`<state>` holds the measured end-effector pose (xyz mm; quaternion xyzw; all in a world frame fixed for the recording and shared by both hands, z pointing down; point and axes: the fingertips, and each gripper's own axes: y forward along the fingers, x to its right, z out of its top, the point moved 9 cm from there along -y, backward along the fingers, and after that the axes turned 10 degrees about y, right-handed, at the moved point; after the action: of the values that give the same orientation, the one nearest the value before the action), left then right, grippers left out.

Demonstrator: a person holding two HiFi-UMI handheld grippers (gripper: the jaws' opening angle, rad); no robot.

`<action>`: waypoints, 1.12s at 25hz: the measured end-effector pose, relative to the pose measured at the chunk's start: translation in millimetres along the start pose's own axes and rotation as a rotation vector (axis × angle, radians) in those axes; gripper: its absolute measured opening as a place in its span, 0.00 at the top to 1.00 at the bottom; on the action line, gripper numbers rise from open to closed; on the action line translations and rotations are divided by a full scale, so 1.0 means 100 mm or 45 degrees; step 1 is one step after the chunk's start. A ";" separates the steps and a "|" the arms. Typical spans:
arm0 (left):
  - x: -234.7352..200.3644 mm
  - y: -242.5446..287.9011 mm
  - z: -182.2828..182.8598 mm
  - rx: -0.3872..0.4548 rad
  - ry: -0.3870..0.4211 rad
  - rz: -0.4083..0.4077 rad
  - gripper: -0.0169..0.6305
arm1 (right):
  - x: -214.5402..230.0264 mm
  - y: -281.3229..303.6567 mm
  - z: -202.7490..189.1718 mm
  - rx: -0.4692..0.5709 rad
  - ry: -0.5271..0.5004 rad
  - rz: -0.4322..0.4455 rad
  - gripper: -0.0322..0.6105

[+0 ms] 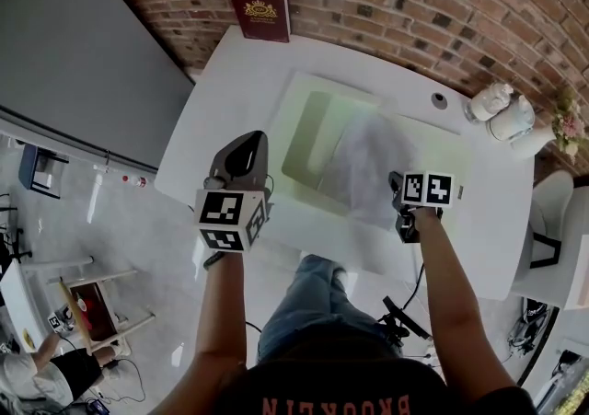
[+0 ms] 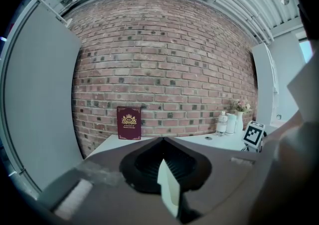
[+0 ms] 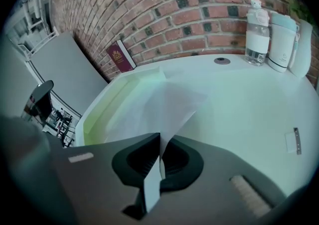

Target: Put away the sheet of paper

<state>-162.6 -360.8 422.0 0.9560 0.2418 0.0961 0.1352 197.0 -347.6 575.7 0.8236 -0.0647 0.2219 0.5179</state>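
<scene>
While the right claw [image 3: 159,141] has both jaws pressed together on the near edge of the white sheet of paper [image 3: 154,109], the sheet fans out from it, raised above the open pale-green folder [image 3: 107,107] that lies on the white surface [image 3: 239,109]. From the head camera the paper appears blurred over the folder's right half, just ahead of that claw. The left claw [image 2: 162,140], just beside the folder's left edge, is closed on a thin pale-green strip [image 2: 169,189]; whether this strip is a flap of the folder cannot be told. A burgundy hardback book [image 2: 129,123] stands against the red brick wall [image 2: 164,59] at the surface's far side.
</scene>
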 end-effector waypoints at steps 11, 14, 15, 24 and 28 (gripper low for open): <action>-0.20 0.07 -0.07 -0.038 0.007 0.012 0.99 | -0.24 0.42 0.17 -0.102 0.151 0.113 0.94; -0.25 0.12 -0.08 -0.042 0.005 0.011 0.99 | -0.32 0.49 0.20 -0.111 0.172 0.141 0.93; -0.26 0.13 -0.08 -0.043 0.005 0.010 0.99 | -0.34 0.52 0.20 -0.118 0.170 0.148 0.93; -0.41 0.11 -0.12 -0.055 -0.001 0.040 0.99 | -0.65 0.75 0.26 -0.159 0.139 0.223 0.88; -0.49 0.06 -0.15 -0.061 -0.010 0.065 0.99 | -0.78 0.86 0.26 -0.178 0.124 0.225 0.85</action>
<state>-206.2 -386.4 431.9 0.9588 0.2145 0.1013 0.1565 105.9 -419.0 602.9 0.7648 -0.1271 0.3014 0.5550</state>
